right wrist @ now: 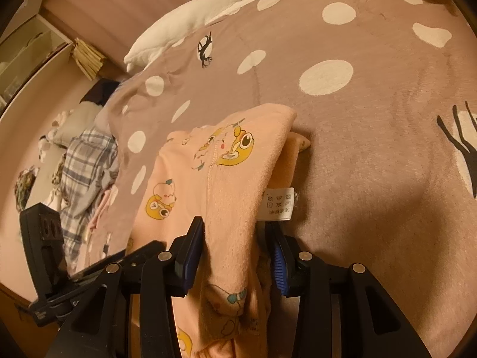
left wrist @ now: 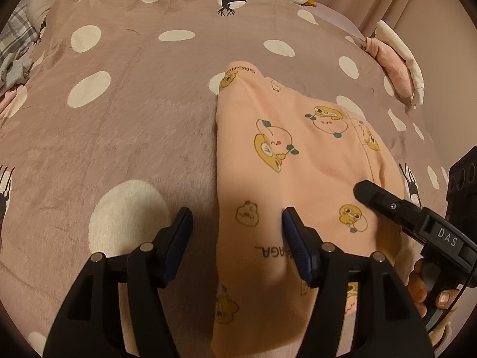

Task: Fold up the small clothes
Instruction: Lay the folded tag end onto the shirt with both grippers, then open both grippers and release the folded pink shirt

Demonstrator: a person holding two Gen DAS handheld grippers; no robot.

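Peach knit garment point(left wrist: 286, 161) with yellow duck prints lies folded into a long strip on the dotted bed cover point(left wrist: 125, 125), its long axis running from the near edge away toward the far side. The left tongs point(left wrist: 237, 229) stand spread astride the strip's left edge, one pad on bare cover and one on the cloth, pinching nothing. The right tongs point(right wrist: 235, 247) straddle the near right corner by the care label point(right wrist: 277, 203), part open, fabric between the pads; whether they press I cannot tell, but this hand sits nearer the free end.
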